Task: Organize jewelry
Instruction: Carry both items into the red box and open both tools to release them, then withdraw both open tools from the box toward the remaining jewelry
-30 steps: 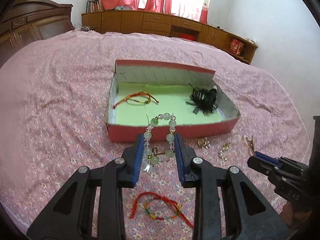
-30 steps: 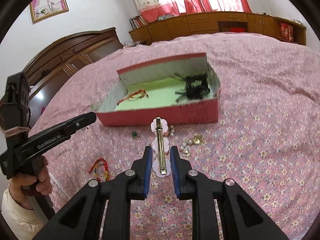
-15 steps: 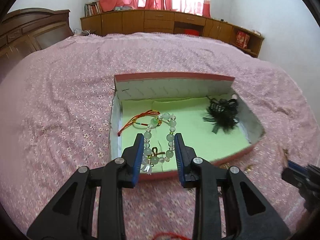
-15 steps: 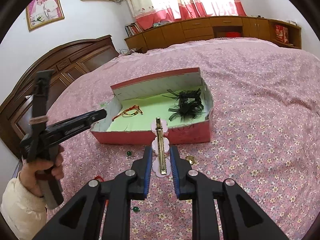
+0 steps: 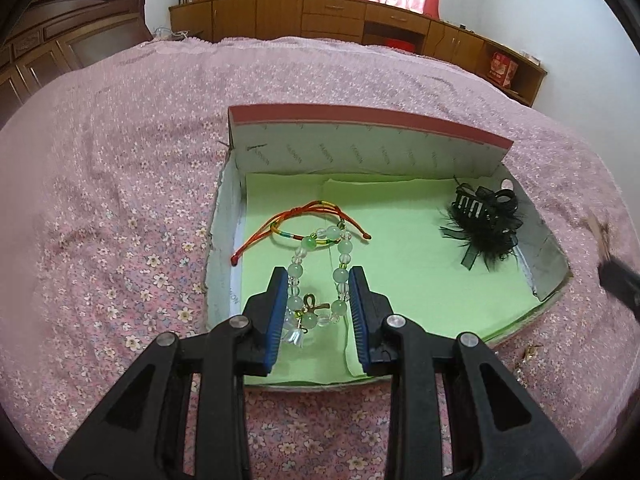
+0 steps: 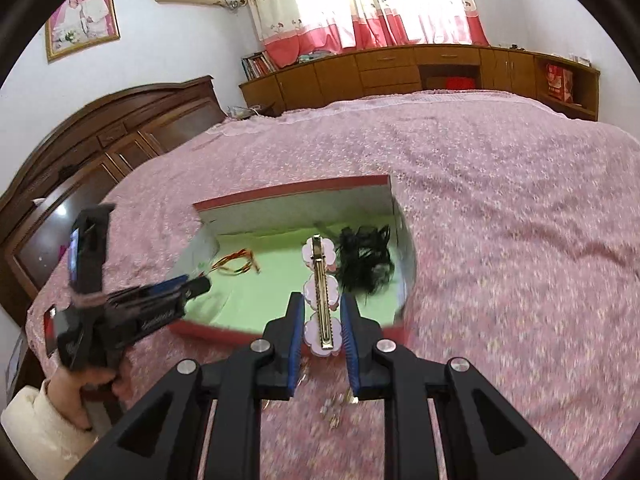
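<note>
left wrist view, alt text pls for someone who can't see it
The left gripper holds a green and clear bead bracelet over a green-lined red box on a pink floral bedspread. Inside lie a red cord bracelet and a black hair clip.

Red box (image 5: 360, 118) with green liner, open-topped, lies on the bedspread. Inside at 9 o'clock: red-orange cord bracelet (image 5: 296, 220), looped flat. At 3 o'clock: black feathery hair claw (image 5: 484, 226) beside the right wall. Green and clear bead bracelet (image 5: 320, 280) with a small gold charm hangs over the box's 6 o'clock end. Pink flower hair clip (image 6: 321, 294) with a gold bar points toward 12, over the near rim.
</note>
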`<state>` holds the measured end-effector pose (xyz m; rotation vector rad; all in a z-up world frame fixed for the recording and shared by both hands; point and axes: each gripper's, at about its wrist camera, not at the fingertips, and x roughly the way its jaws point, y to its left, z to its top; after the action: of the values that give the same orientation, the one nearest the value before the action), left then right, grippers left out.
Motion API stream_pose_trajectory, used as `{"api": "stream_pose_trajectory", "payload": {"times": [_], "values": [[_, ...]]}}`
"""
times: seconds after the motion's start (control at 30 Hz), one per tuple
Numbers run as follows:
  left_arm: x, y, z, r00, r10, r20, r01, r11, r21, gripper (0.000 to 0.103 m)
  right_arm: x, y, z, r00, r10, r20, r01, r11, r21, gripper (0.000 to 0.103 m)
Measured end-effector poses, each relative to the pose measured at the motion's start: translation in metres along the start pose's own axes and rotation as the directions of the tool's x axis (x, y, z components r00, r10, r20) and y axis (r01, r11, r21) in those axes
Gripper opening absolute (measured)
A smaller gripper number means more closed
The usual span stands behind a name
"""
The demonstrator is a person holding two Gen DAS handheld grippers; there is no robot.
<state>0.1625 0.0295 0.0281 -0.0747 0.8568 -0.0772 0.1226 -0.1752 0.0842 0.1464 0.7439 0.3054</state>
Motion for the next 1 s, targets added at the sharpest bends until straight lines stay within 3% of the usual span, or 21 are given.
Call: {"api": "stream_pose_trajectory", "payload": {"times": [0.37, 0.63, 0.7, 0.83, 1.0], "values": [[0.014, -0.002, -0.007, 0.998, 0.05, -0.024, -0.049, 0.998, 0.042, 0.023, 0.074, -0.018, 0.018, 0.978, -0.099, -0.186, 0.094, 0.995, -0.036, 0.02], [0.015, -0.009, -0.008, 0.998, 0.058, -0.026, -0.057, 0.997, 0.055, 0.025, 0.085, -0.019, 0.01, 0.97, -0.118, -0.212, 0.11, 0.993, -0.053, 0.021], [0.014, -0.01, -0.006, 0.998, 0.053, -0.021, -0.052, 0.998, 0.047, 0.028, 0.084, -0.019, 0.009, 0.971, -0.114, -0.209, 0.106, 0.993, -0.049, 0.025], [0.01, -0.012, -0.007, 0.999, 0.037, -0.005, -0.037, 0.998, 0.041, 0.031, 0.081, -0.017, 0.009, 0.979, -0.086, -0.186, 0.08, 0.996, -0.04, 0.046], [-0.007, -0.013, -0.012, 0.999, -0.007, 0.05, 0.006, 1.0, 0.026, 0.034, 0.066, -0.011, 0.006, 0.991, -0.057, -0.122, 0.052, 0.998, -0.043, 0.053]]}}
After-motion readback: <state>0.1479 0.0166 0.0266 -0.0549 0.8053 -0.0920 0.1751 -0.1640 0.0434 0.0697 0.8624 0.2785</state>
